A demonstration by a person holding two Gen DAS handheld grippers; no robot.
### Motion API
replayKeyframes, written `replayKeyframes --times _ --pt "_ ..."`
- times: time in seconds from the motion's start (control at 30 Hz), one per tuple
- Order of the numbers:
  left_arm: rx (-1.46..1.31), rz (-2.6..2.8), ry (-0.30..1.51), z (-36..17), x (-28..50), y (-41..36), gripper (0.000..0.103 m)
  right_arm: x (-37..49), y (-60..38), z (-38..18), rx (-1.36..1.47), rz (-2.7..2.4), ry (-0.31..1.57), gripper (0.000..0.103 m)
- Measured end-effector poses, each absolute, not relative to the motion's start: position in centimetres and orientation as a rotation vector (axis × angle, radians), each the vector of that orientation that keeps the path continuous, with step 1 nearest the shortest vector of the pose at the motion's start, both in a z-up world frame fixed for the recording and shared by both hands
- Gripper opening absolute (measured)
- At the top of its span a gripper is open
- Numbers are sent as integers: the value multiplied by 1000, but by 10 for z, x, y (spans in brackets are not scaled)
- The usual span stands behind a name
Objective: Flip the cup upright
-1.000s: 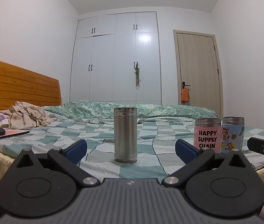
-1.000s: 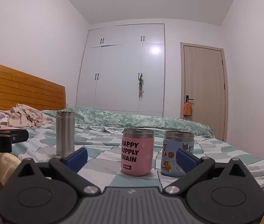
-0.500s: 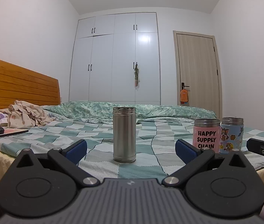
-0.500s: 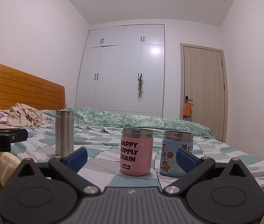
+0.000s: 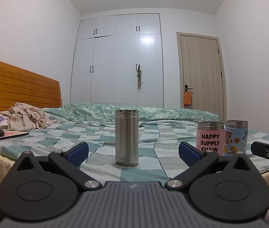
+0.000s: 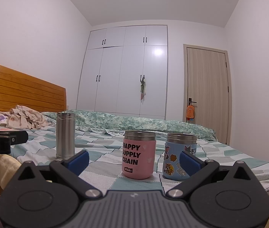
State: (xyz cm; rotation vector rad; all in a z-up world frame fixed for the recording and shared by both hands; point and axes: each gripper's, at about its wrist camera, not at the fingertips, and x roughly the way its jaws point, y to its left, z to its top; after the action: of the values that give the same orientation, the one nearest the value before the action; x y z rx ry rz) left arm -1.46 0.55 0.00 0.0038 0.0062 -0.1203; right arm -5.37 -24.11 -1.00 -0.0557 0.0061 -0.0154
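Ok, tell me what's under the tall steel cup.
The tall plain steel cup stands on the green-and-white checked bedspread, apart from the pink cup. Its underside and inside are hidden.

The room is evenly lit from a ceiling source, seen as a bright patch at the top edge of the right wrist view; glare is reflected on the wardrobe [image 5: 118, 58] doors; soft shadows are cast under the cups; straight lines are bowed by the fisheye; corners are darkly vignetted; focus is kept sharp throughout.
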Motion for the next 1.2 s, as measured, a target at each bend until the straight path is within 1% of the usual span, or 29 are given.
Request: replayKeyframes --times 1.2 --pt "5 -132 -10 0 -16 6 103 -54 -241 -10 -57 -15 6 102"
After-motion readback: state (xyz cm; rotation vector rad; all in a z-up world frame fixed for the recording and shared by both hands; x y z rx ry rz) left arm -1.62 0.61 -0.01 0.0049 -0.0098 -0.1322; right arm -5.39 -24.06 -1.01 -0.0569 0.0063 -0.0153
